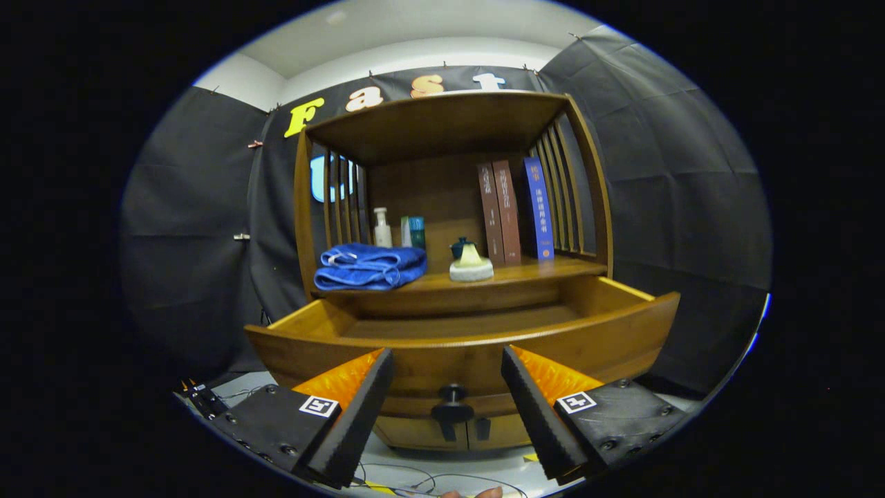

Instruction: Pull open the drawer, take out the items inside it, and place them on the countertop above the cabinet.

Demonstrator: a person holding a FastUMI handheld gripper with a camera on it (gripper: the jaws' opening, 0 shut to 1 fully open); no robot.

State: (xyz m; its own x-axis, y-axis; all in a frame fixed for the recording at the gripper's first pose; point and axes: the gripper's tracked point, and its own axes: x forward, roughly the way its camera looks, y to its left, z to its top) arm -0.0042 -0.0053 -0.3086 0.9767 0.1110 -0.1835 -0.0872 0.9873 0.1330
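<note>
The wooden cabinet's drawer [463, 346] stands pulled out toward me; the part of its floor that I see is bare. Its dark knob [452, 395] sits between my fingers, a little beyond their tips. My gripper [448, 370] is open, one finger to each side of the knob, touching nothing. On the countertop [539, 268] above the drawer lie a folded blue towel [370, 266] at the left and a small cream and white item [471, 265] near the middle.
At the shelf's back stand a white bottle [382, 228], a teal container [417, 232], a small dark teapot [461, 247] and three upright books [515, 211]. A roof board and slatted sides enclose the countertop. Cables lie on the pale floor below.
</note>
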